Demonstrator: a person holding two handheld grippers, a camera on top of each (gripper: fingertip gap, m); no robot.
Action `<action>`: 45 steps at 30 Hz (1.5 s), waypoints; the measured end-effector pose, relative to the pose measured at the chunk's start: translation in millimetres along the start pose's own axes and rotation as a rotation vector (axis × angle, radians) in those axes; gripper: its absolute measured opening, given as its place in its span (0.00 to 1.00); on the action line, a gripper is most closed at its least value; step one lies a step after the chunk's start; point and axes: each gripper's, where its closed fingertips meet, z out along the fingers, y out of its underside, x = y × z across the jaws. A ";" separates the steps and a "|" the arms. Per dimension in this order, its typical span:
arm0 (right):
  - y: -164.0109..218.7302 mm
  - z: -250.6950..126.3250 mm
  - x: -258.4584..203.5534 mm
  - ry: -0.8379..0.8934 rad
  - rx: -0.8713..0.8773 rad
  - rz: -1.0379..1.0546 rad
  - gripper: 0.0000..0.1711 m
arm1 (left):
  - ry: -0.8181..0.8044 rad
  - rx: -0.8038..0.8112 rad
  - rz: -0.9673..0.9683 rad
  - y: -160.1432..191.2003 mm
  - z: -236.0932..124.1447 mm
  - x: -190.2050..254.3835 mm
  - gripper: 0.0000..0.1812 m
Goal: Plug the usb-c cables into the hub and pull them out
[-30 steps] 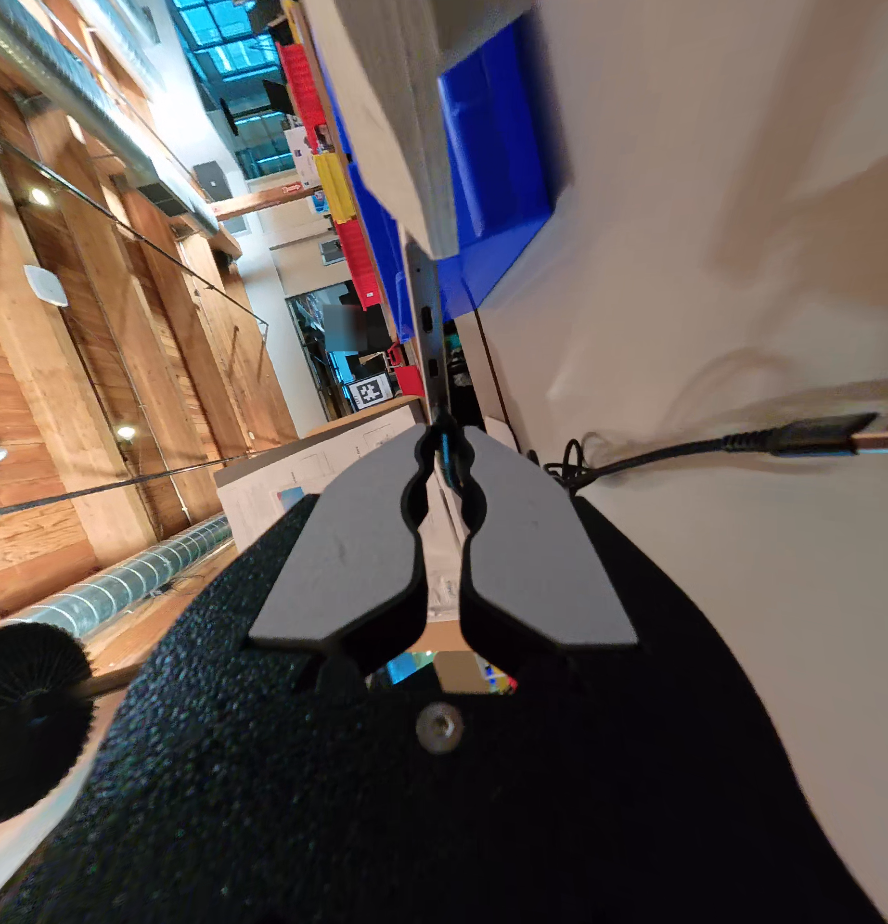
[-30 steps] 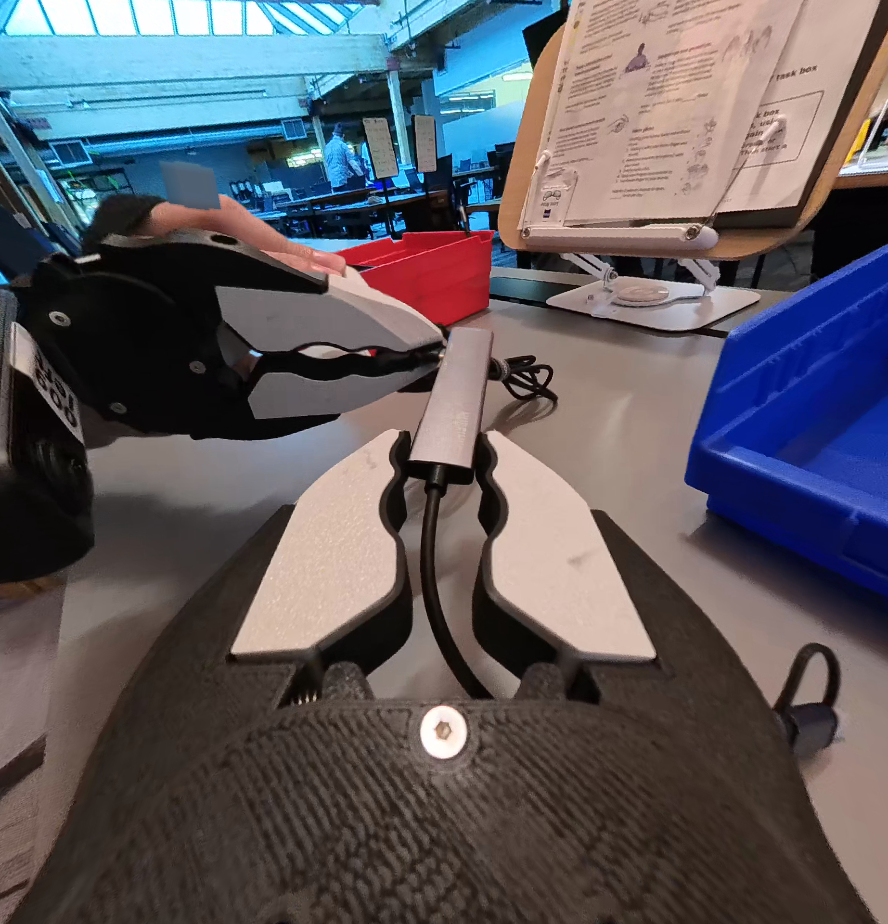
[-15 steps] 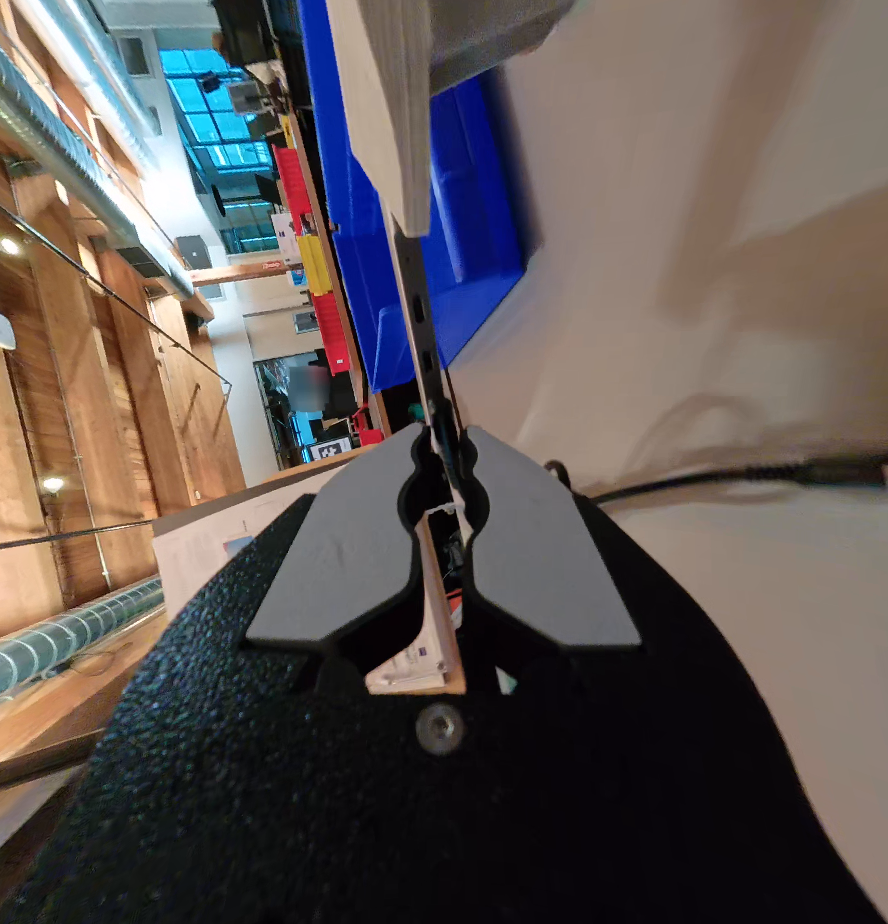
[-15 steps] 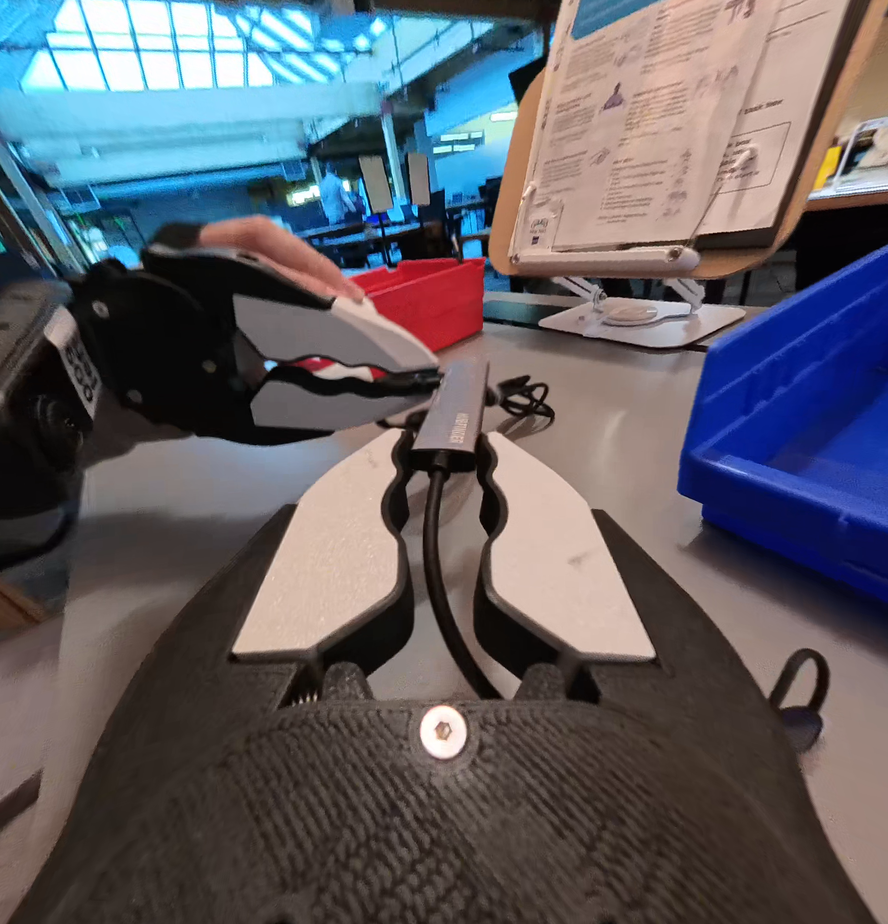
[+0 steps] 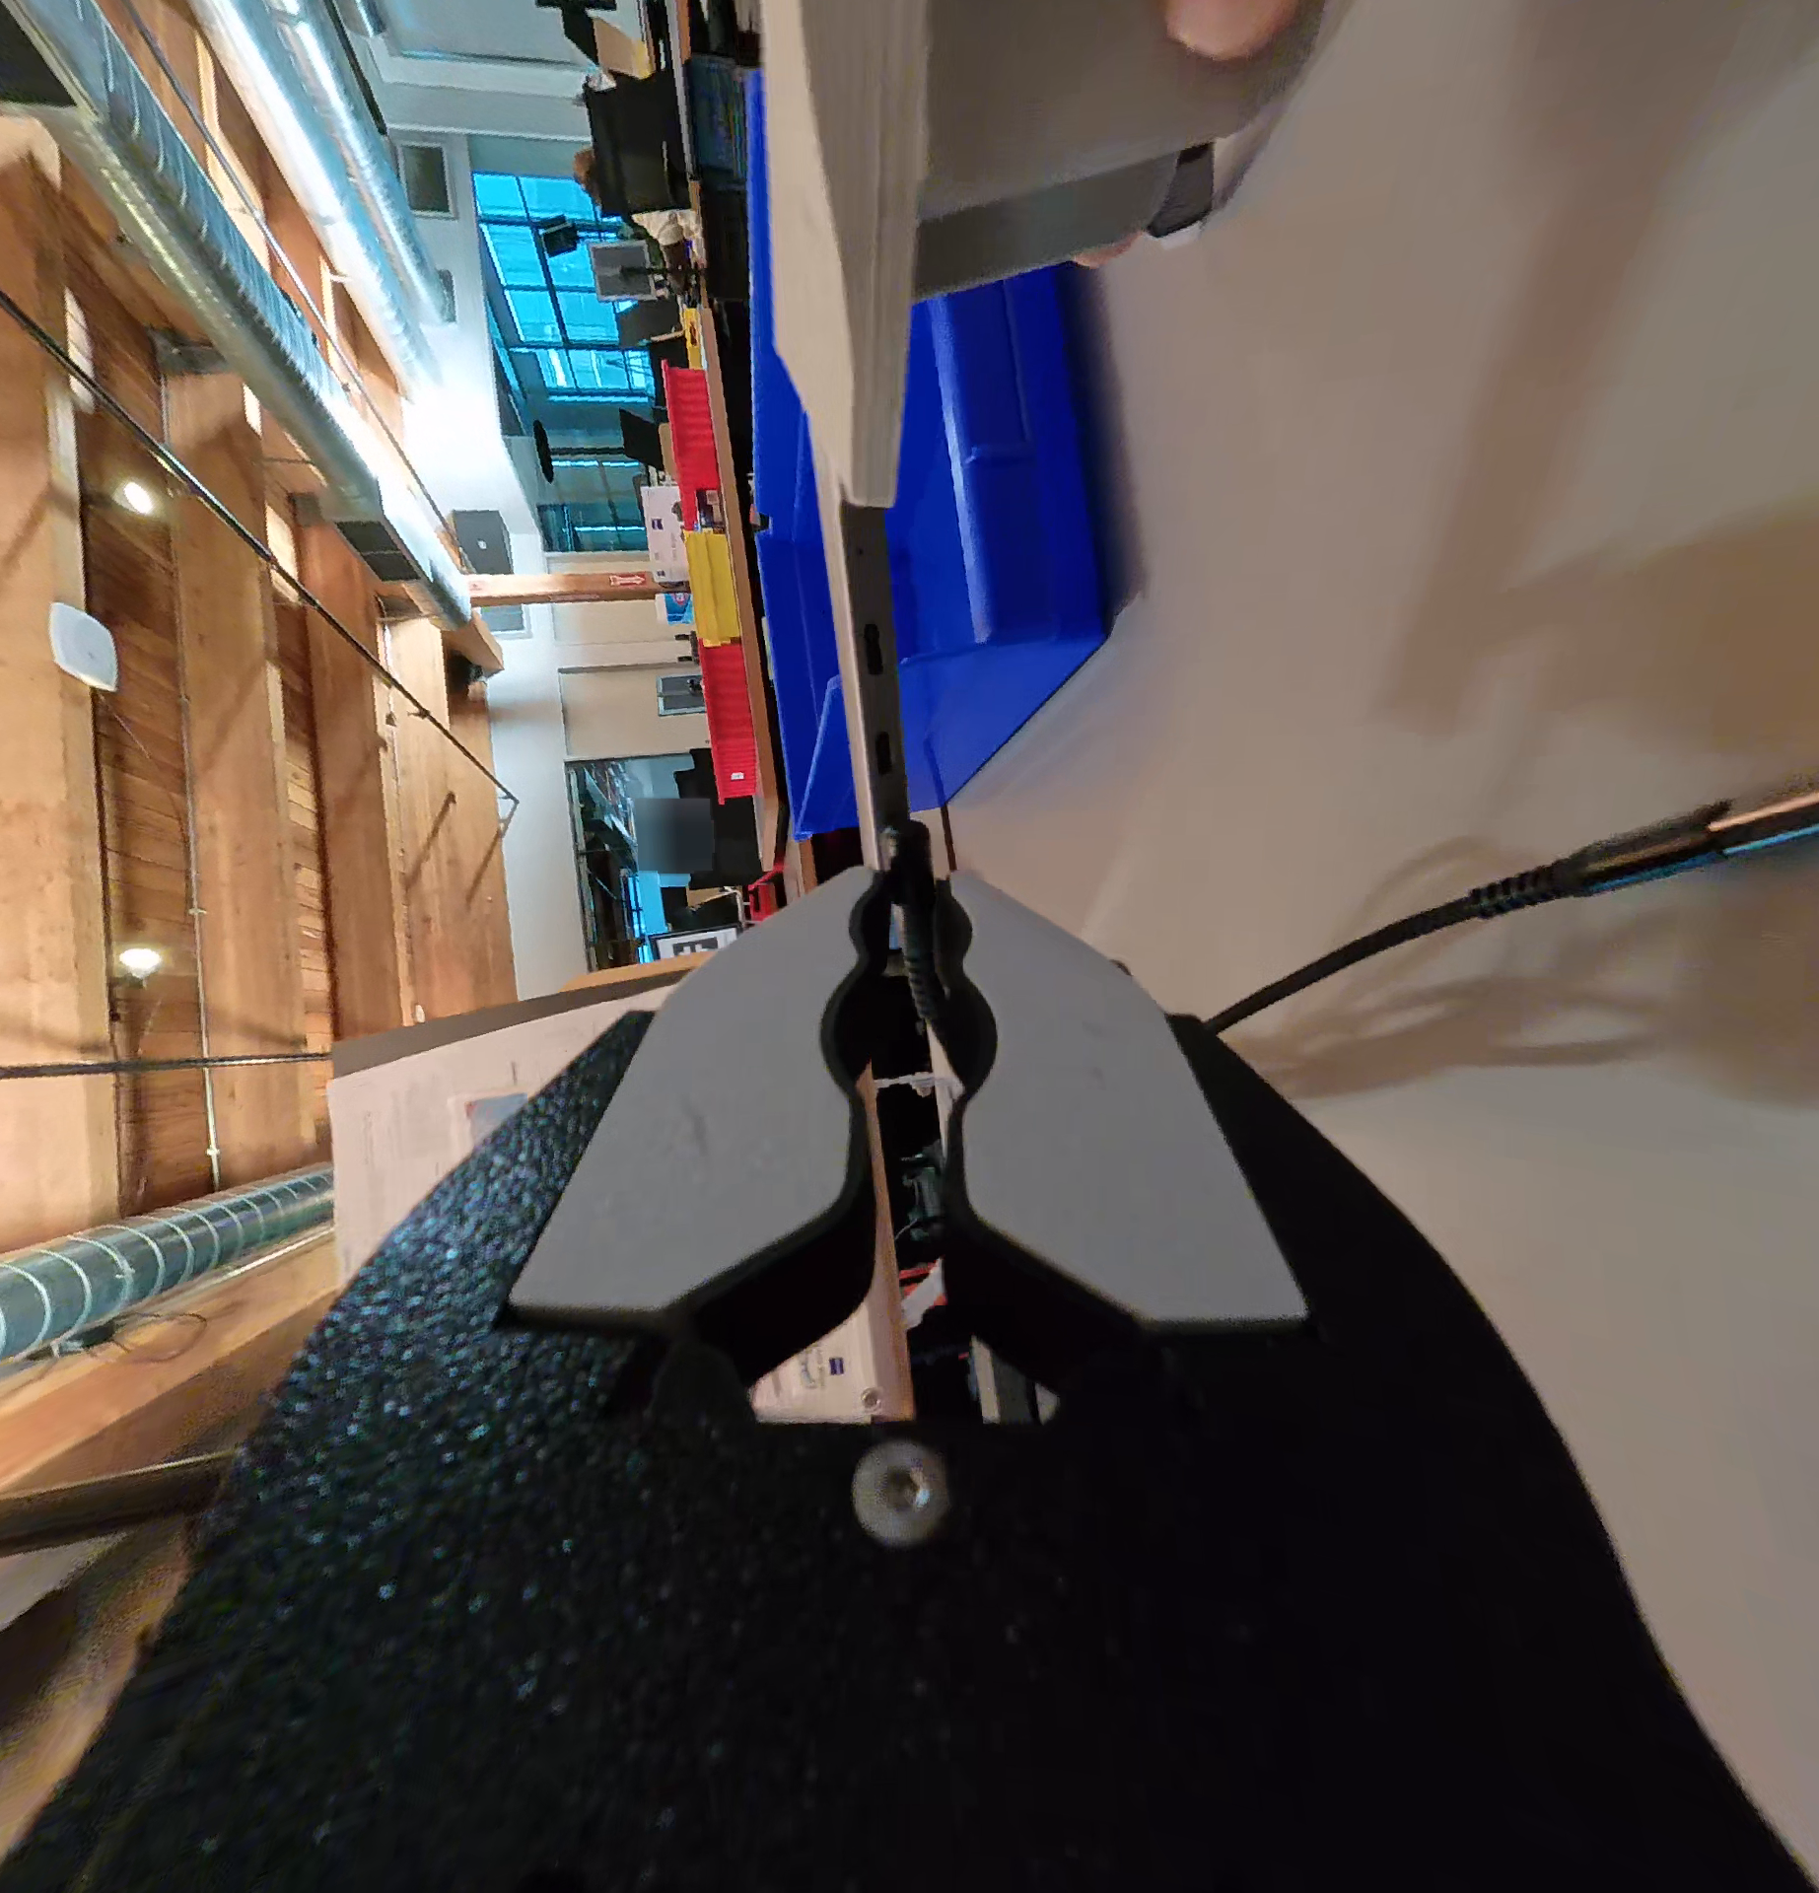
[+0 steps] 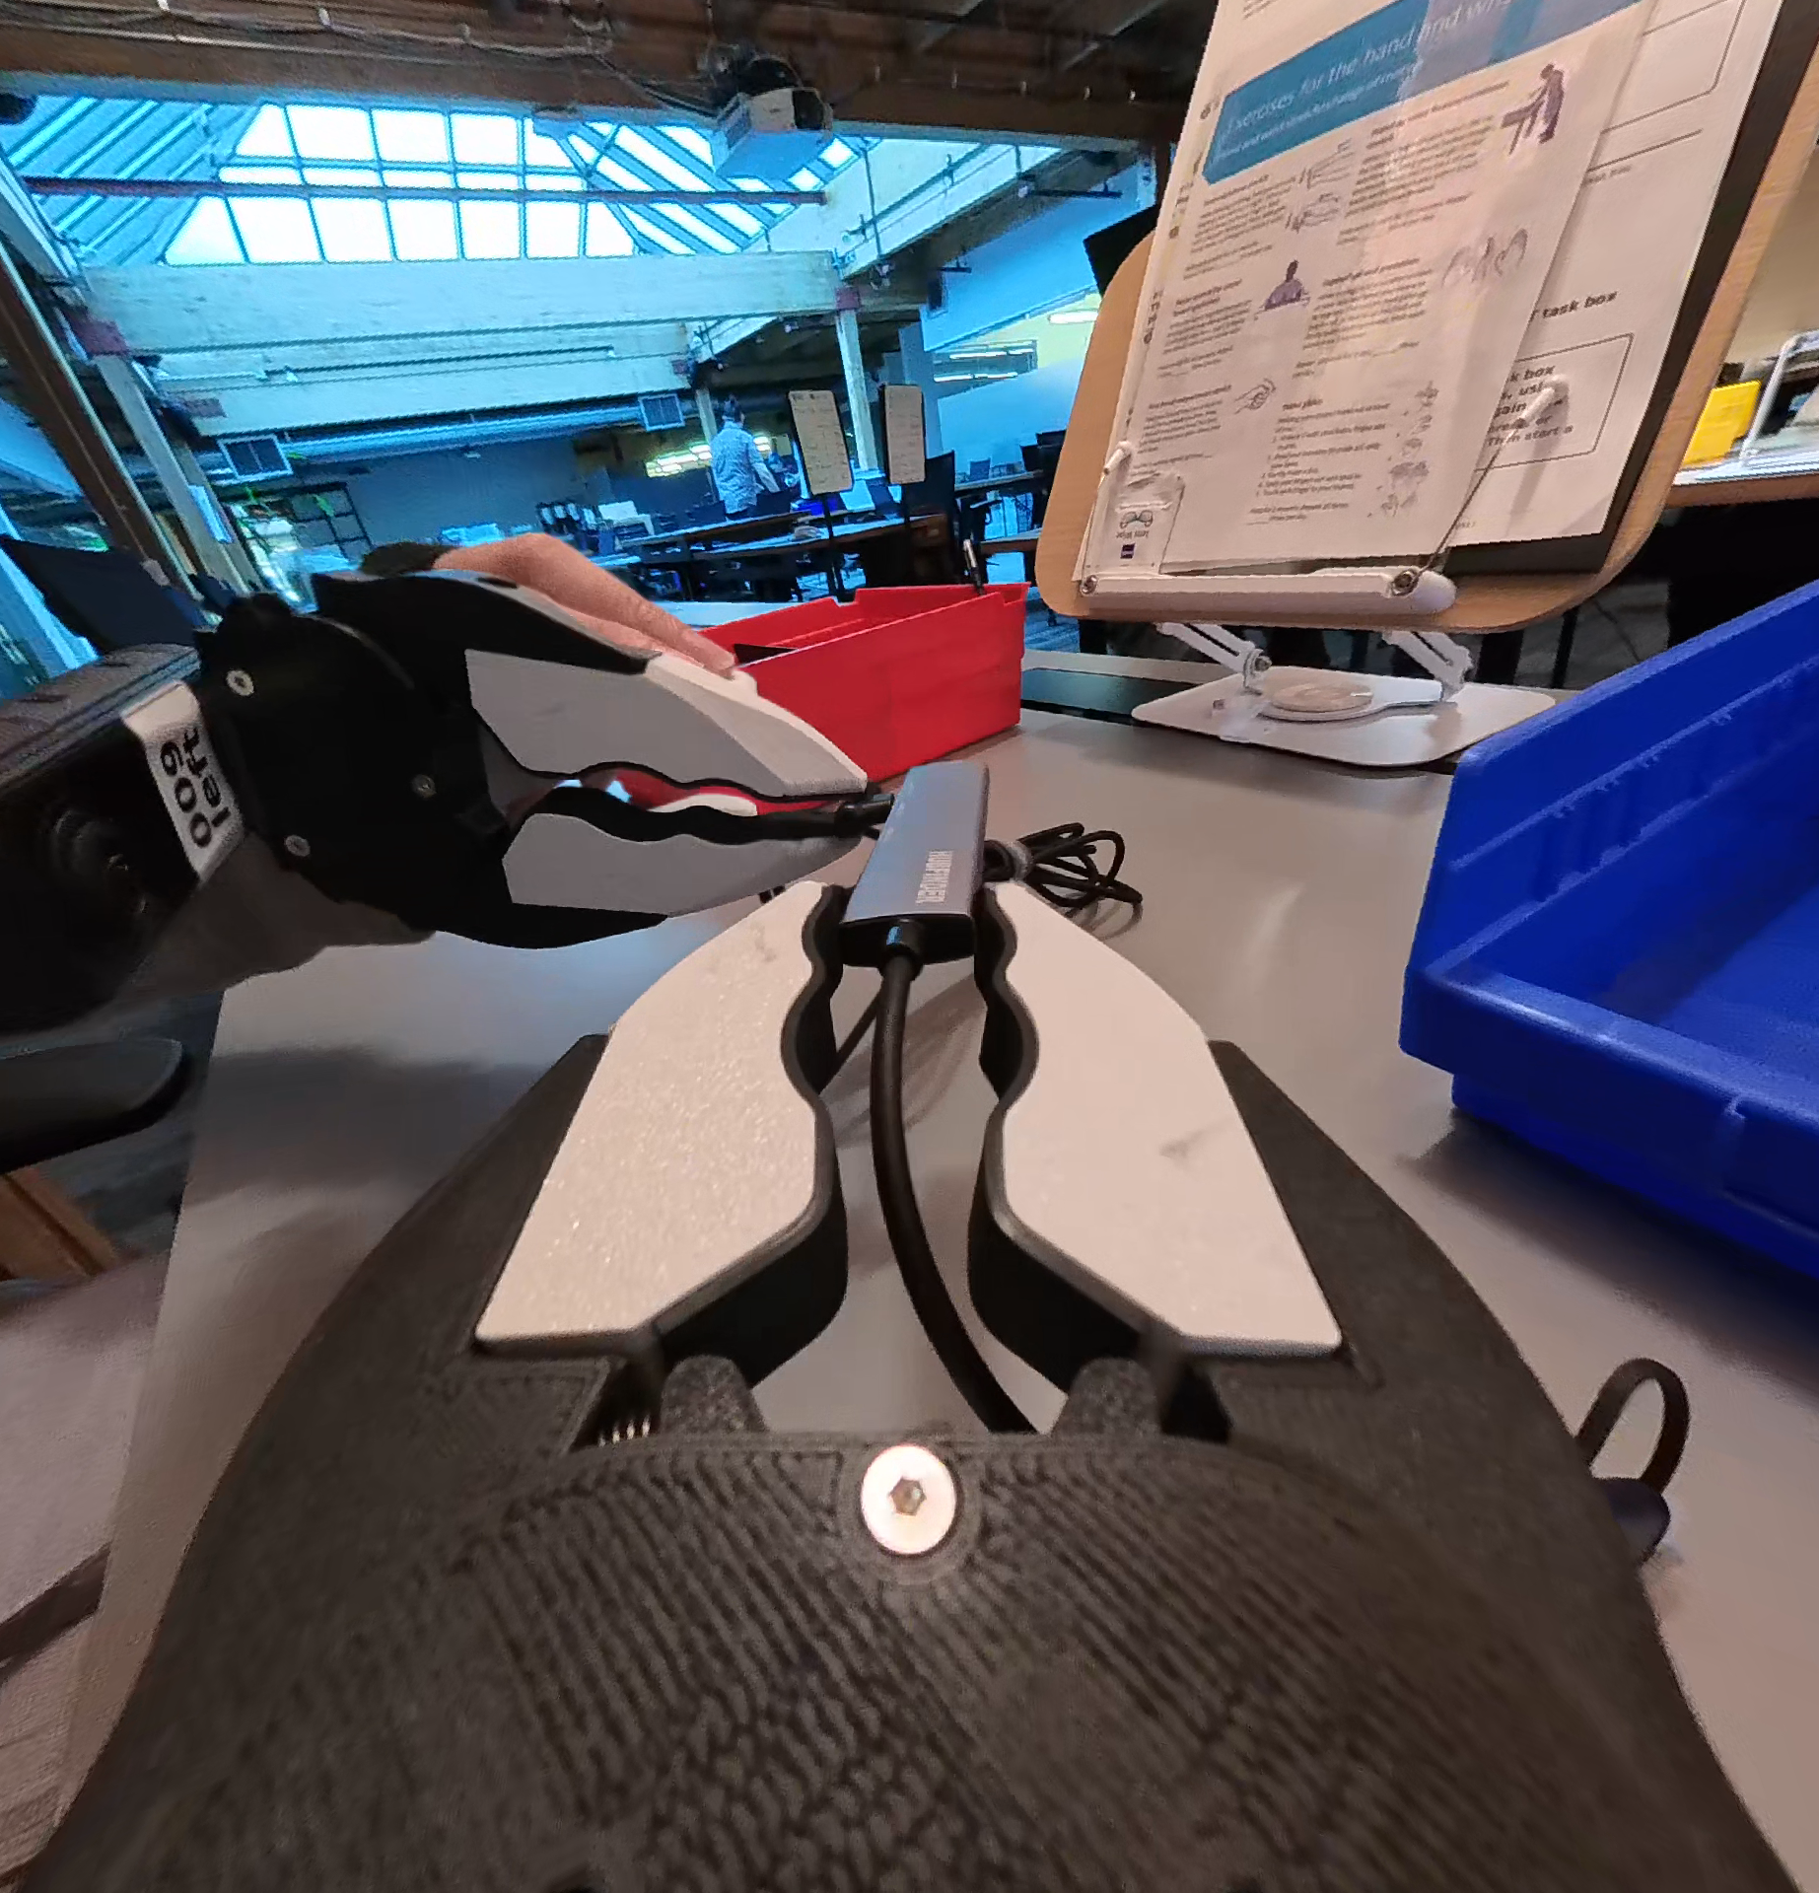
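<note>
My right gripper (image 6: 910, 912) is shut on the near end of a dark grey hub (image 6: 925, 850) and holds it just above the table. The hub's own black lead (image 6: 895, 1127) runs back between my fingers. My left gripper (image 6: 854, 809) comes in from the left, shut on the plug of a black usb-c cable (image 5: 915, 922). The plug meets the left side of the hub (image 5: 874, 676). How deep it sits cannot be told. In the left wrist view my left gripper (image 5: 910, 901) points at the hub's edge, where two other ports show.
A coiled black cable (image 6: 1069, 860) lies behind the hub. A blue bin (image 6: 1653, 973) stands right, a red bin (image 6: 884, 666) at the back, and a document stand (image 6: 1345, 307) behind. Another cable with a metal connector (image 5: 1704, 850) lies on the grey table (image 6: 1243, 922). My hands' fingertips stand some 6 cm from each other.
My left gripper has moved in along the hub's left side, and the plug now touches the hub. My right gripper still holds the hub, raised and tilted slightly.
</note>
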 end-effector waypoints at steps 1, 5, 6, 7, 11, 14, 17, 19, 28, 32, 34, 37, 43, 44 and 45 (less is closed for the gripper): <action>-0.2 -0.5 -1.0 -0.015 0.001 0.009 0.15 | -0.004 0.004 -0.017 -0.4 -1.2 -1.5 0.03; -1.5 -2.6 -3.3 -0.042 0.011 0.022 0.15 | -0.042 -0.001 0.006 -2.8 -4.7 -5.6 0.03; -1.3 -1.9 -2.6 -0.031 0.011 0.013 0.15 | -0.043 -0.015 0.009 -2.2 -4.2 -5.5 0.03; -1.9 -0.8 -2.3 -0.020 0.016 0.002 0.15 | -0.038 -0.024 0.000 -1.6 -3.5 -5.4 0.03; -4.4 4.1 3.1 0.051 0.044 -0.009 0.18 | -0.020 -0.075 -0.055 0.9 -1.7 -7.1 0.03; -6.0 5.7 8.8 0.112 0.059 -0.022 0.20 | -0.004 -0.110 -0.105 2.4 -1.1 -7.9 0.03; -7.0 7.3 9.6 0.138 0.069 -0.040 0.19 | 0.000 -0.131 -0.093 1.2 -0.8 -8.5 0.03; -5.3 8.9 6.7 0.128 0.054 -0.057 0.14 | -0.004 -0.146 -0.067 1.1 -0.3 -9.0 0.03; 0.3 10.1 -2.1 0.090 0.007 -0.100 0.15 | -0.002 -0.111 0.025 2.1 -4.3 -6.5 0.03; 3.1 9.3 -5.3 0.060 -0.018 -0.104 0.15 | 0.003 -0.071 0.074 0.9 -6.4 -2.6 0.03; 5.7 9.0 -6.6 0.054 -0.042 -0.135 0.15 | 0.012 -0.063 0.094 1.1 -6.7 -1.0 0.03; 5.2 8.1 -7.9 0.034 -0.037 -0.122 0.15 | 0.001 -0.053 0.078 0.7 -6.6 -4.9 0.03; 4.8 8.9 -3.2 0.055 -0.037 -0.104 0.15 | -0.010 -0.065 0.124 2.0 -3.4 -3.8 0.04; 5.2 9.6 -1.6 0.067 -0.041 -0.107 0.15 | -0.006 -0.077 0.120 2.9 -2.8 -2.8 0.04; 4.3 9.4 2.1 0.101 -0.035 -0.115 0.15 | -0.008 -0.085 0.085 3.7 -3.3 -2.9 0.02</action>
